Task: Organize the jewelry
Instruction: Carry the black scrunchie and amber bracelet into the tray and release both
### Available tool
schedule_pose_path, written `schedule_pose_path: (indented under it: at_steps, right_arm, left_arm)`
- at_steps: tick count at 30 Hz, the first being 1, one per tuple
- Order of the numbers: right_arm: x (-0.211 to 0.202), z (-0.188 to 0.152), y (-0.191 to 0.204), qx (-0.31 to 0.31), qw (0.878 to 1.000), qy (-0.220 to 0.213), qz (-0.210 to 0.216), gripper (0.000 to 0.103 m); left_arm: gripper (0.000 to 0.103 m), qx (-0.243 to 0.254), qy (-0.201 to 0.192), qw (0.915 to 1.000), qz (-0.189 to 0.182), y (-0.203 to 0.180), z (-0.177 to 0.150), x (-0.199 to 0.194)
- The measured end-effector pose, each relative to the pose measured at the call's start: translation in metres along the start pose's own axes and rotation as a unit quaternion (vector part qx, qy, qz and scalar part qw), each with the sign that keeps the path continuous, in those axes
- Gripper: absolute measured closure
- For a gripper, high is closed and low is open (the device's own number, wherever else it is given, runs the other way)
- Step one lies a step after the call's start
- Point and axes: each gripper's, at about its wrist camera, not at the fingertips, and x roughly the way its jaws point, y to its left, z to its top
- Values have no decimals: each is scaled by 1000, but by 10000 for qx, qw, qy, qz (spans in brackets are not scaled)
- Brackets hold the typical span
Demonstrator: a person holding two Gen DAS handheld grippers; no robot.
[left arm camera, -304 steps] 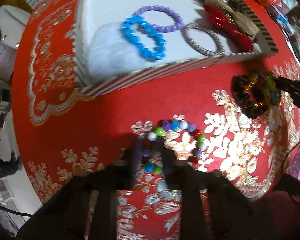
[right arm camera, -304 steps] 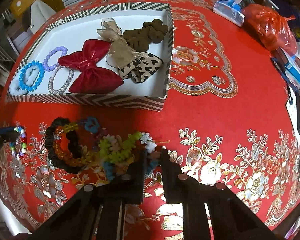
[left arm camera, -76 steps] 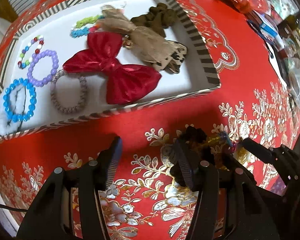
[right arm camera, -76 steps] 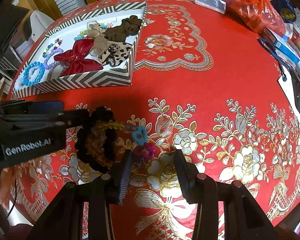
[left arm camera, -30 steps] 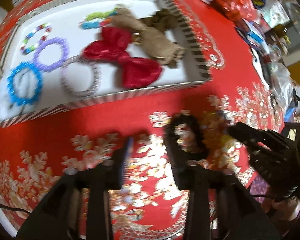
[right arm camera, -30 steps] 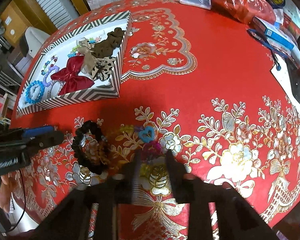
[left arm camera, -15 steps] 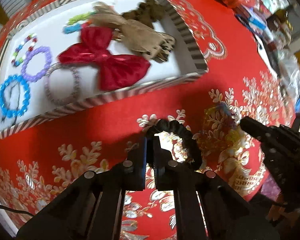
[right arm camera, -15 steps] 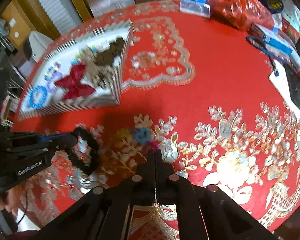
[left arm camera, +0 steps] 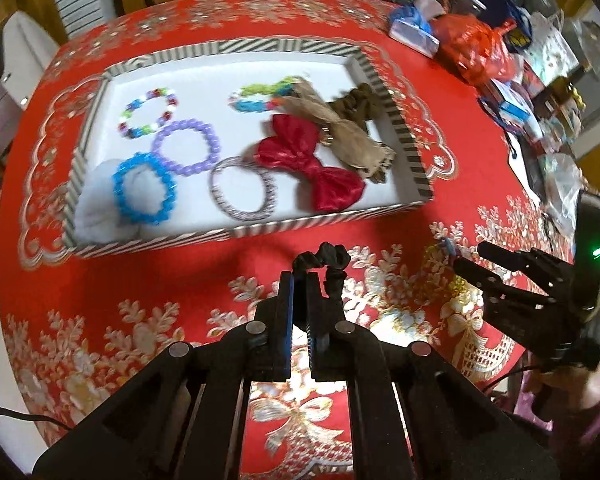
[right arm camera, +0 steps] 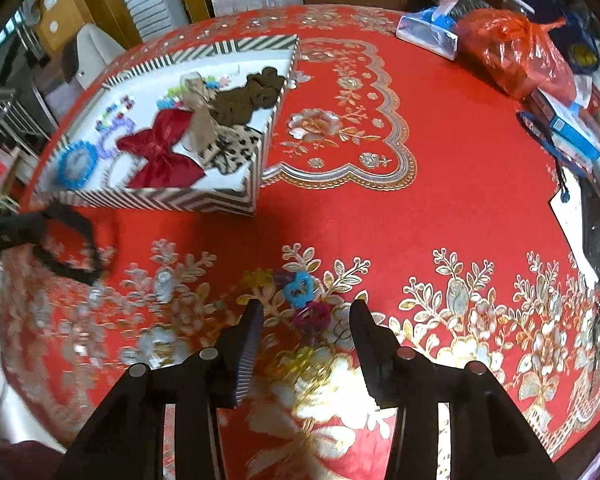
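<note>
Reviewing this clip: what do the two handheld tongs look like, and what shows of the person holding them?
The left tongs are matte black with angular struts, round silver rivets and a blue strip along one ribbed pad. The right tongs are black too, with ridged pads; the left view shows a green light on their body and a pinkish-purple sleeve beneath.

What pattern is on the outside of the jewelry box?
Black-and-white chevron stripes on the jewelry box; the right wrist view shows it best.

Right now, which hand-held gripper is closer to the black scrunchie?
Left. The left hand-held gripper is shut on the black scrunchie; the right hand-held gripper is off to its side, open.
</note>
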Motion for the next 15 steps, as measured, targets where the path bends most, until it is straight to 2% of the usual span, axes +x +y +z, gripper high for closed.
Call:
schedule_pose_path:
  at_steps: [1,2,3,4,5,11,15]
  right_arm:
    - [7,1,-1,50,10000,11,53,64]
    - [12,2,-3,75,9999,24,66,76]
    - [16,3,-3,70,10000,5,12,80]
    - [14,4,-2,39,9999,-108,11,92]
    - [13,5,-4,70,9999,-79,76,96]
    - [-16,8,-16,472,9967,-269,606,99]
    - [-44,21,-4,329,9953,-508,760,99]
  left_arm:
    - [99,-39,16,10000,15,3,-2,0]
    - [99,-54,27,10000,22,5,-3,-1]
    - [99,-69,43,10000,42,6,-5,-1]
    - [99,-82,64,9999,63,7,-6,0]
    - [99,-97,75,9999,70,8,-8,0]
    - [99,-238,-36,9997,8,15,-7,-11]
    - [99,-290,-203,9994,-26,22,2,-26]
